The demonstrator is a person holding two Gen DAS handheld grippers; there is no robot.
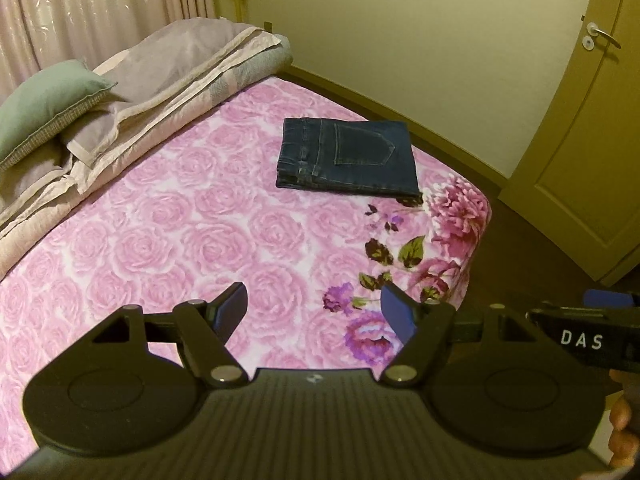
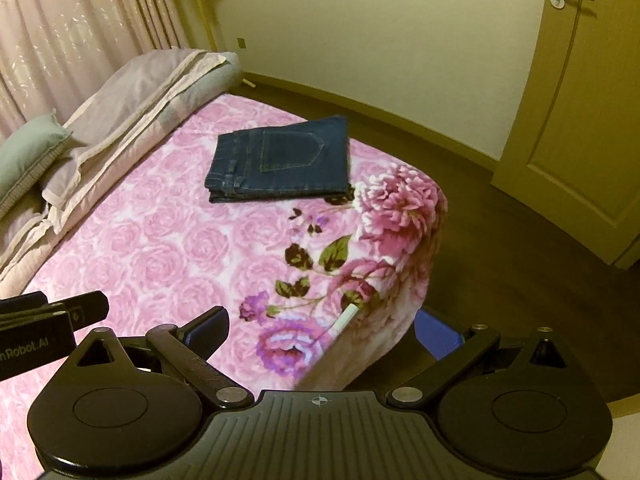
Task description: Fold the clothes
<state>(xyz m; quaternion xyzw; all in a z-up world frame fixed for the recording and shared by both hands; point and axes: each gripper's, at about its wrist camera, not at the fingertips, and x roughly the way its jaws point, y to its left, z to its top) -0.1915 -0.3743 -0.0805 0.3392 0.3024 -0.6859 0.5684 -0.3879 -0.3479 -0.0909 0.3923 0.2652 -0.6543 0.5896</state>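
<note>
Jeans are folded into a tidy rectangle, back pocket up, on the pink floral bedspread, on the far side near the foot corner of the bed. Left gripper is spread wide with nothing between the pads. Right gripper is also wide and empty. Both hang over the near edge of the bed, well apart from the jeans.

Risks from here:
- The fold looks done, so any further grab would likely catch only the top layers and peel the stack open.
- The jeans sit close to the bed's foot corner; a nudge that way could slide them off onto the floor.
- A thin white strip lies at the bed edge by the right gripper. Can't tell what it is; it could snag.
</note>
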